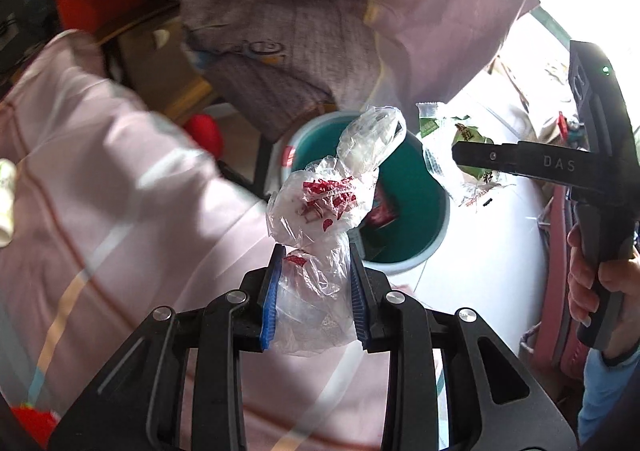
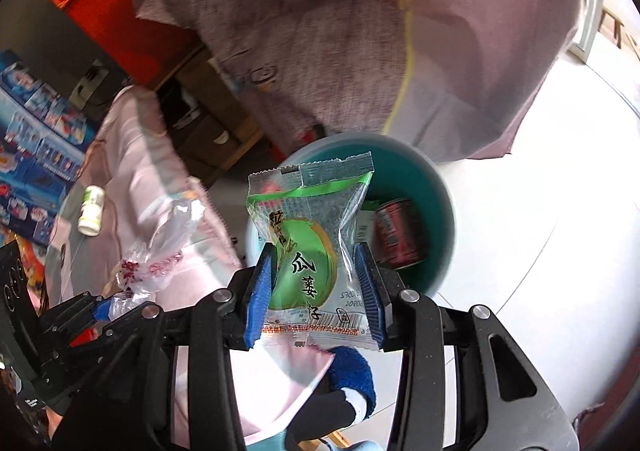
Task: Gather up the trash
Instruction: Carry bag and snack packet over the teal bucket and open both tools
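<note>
My left gripper [image 1: 316, 255] is shut on a crumpled clear plastic bag with red print [image 1: 324, 207], held above the near rim of a teal bin [image 1: 436, 211]. My right gripper [image 2: 316, 255] is shut on a green snack wrapper [image 2: 310, 247], held above the same bin [image 2: 444, 211]. A red can [image 2: 396, 233] lies inside the bin. The right gripper with the wrapper [image 1: 468, 155] shows at the right of the left wrist view. The left gripper and its bag [image 2: 152, 263] show at the lower left of the right wrist view.
Pink bedding [image 1: 120, 191] lies to the left, with a small white bottle [image 2: 91, 211] on it. A grey-pink garment [image 2: 340, 31] hangs over the far side of the bin. White floor [image 2: 540, 231] lies to the right. Boxes [image 2: 36, 155] stand at far left.
</note>
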